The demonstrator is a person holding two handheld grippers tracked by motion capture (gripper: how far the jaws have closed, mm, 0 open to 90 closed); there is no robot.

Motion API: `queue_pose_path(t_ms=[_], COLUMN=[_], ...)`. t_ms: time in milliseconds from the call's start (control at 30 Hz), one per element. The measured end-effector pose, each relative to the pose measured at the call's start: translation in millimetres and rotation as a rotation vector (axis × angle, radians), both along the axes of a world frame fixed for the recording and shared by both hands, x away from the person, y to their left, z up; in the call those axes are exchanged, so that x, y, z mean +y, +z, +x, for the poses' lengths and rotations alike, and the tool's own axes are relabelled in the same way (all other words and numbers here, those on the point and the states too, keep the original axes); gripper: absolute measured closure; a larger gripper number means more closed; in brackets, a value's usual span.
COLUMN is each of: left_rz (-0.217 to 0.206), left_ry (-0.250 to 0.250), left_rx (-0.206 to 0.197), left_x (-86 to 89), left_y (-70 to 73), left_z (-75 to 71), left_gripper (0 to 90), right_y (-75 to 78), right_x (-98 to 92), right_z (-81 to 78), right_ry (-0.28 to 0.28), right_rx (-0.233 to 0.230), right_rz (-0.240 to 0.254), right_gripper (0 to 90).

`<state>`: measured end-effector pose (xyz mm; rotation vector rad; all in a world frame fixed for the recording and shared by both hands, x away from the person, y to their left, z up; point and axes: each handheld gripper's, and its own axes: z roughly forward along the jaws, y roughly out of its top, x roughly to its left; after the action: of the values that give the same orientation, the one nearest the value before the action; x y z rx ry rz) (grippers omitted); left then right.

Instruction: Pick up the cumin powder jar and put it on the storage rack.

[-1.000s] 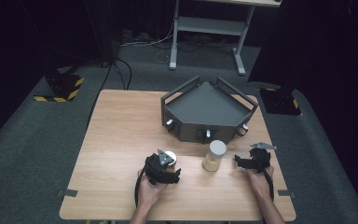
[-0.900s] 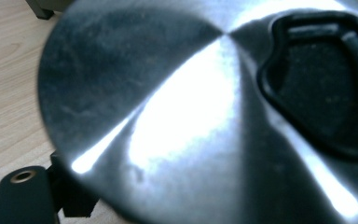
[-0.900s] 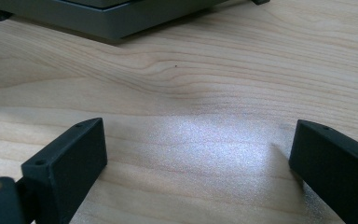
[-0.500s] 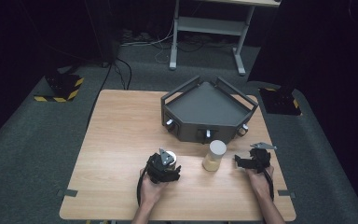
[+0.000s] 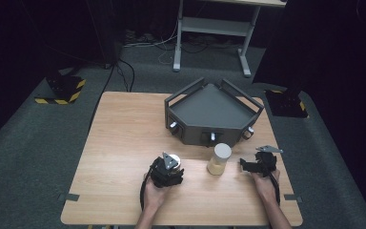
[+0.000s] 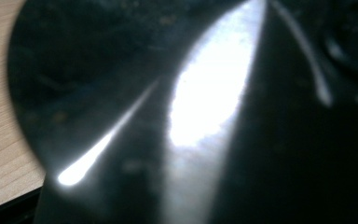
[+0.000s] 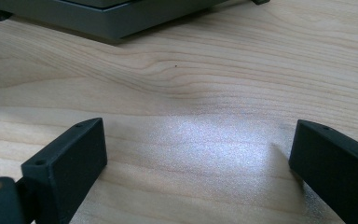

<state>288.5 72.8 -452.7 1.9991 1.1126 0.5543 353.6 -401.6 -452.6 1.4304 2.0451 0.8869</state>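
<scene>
At 7 o'clock on the wooden table (image 5: pixel 124 138), seen from above: left gripper (image 5: pixel 169 168) in a hand, aimed toward 12 o'clock, tip right at a small white cap (image 5: pixel 176 163). Jaws just drawn in, now about as near shut as can be. Close against that gripper's own camera, a dark glossy round thing (image 6: pixel 121 93), blurred and streaked with glare, with a sliver of table at 9 o'clock; cannot tell whether the pads actually press on it, or whether it goes with the cap. Just past 6 o'clock on the table, near the cap at its 3 o'clock and apart from it: a jar (image 5: pixel 218 159), upright, white lid, pale tan fill. Behind the jar, at 12 o'clock of it: a grey five-sided tray (image 5: pixel 209 102) with raised walls. At 5 o'clock on the table: right gripper (image 5: pixel 248 164) in the other hand, near the jar without touching. Jaws spread wide, gripping nothing, bare wood between them in the right gripper view (image 7: pixel 198 154), tray edge at 11 o'clock there.
</scene>
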Motion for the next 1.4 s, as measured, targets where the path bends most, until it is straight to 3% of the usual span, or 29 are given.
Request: queue_pose_path(t_ms=[467,500,667,800,867,900,1100,1133,1267,1300,1333,1367,1400], left_rz=[-0.009,-0.047,-0.060,-0.070,-0.013,-0.013,-0.023,-0.083,-0.066,-0.088,-0.033,-0.237,-0.352], left_ry=[0.012,0.039,0.035,0.025,-0.029,-0.029,-0.054,-0.017,-0.045,-0.031,-0.069,0.049,0.130], left_rx=[0.000,-0.023,-0.028,-0.037,-0.010,-0.010,-0.008,-0.038,-0.031,-0.047,-0.026,-0.057,-0.085], left_x=[-0.6,-2.9,-2.9,-3.6,1.0,1.0,0.4,-3.9,-5.2,-7.8,-5.5,-17.9,-30.8], left_y=[0.5,-5.5,0.2,6.5,23.4,23.4,37.9,30.4,46.3,44.7,56.0,37.9,29.1], left_z=[0.9,-1.9,-1.4,-0.7,6.0,6.0,15.1,12.3,20.5,19.8,24.8,15.1,10.3], left_gripper=[31.5,31.5,31.5,31.5,31.5,31.5,31.6,31.6,31.6,31.6,31.6,31.6,31.6], right_y=[0.0,0.0,0.0,-0.1,0.0,0.0,-0.1,-0.1,-0.2,0.0,0.0,0.0,-0.1], right_x=[0.0,0.0,0.0,0.0,0.0,0.0,0.0,0.1,0.0,0.1,0.0,0.0,0.1], right_z=[0.0,0.0,-0.1,-0.1,-0.1,-0.1,-0.1,-0.2,-0.1,-0.1,-0.1,-0.1,-0.1], right_ry=[0.000,0.000,-0.001,-0.001,-0.001,-0.001,-0.001,-0.002,-0.002,-0.003,-0.001,-0.002,-0.002], right_rx=[0.000,0.000,0.000,-0.001,0.000,0.000,-0.001,-0.001,-0.001,0.000,-0.001,0.000,0.000], right_rz=[0.000,0.000,0.000,0.000,0.001,0.001,0.001,0.001,0.001,0.002,0.000,0.001,0.001], right_gripper=[3.2,3.2,3.3,3.3,3.3,3.3,3.4,3.4,3.4,3.4,3.4,3.4,3.4])
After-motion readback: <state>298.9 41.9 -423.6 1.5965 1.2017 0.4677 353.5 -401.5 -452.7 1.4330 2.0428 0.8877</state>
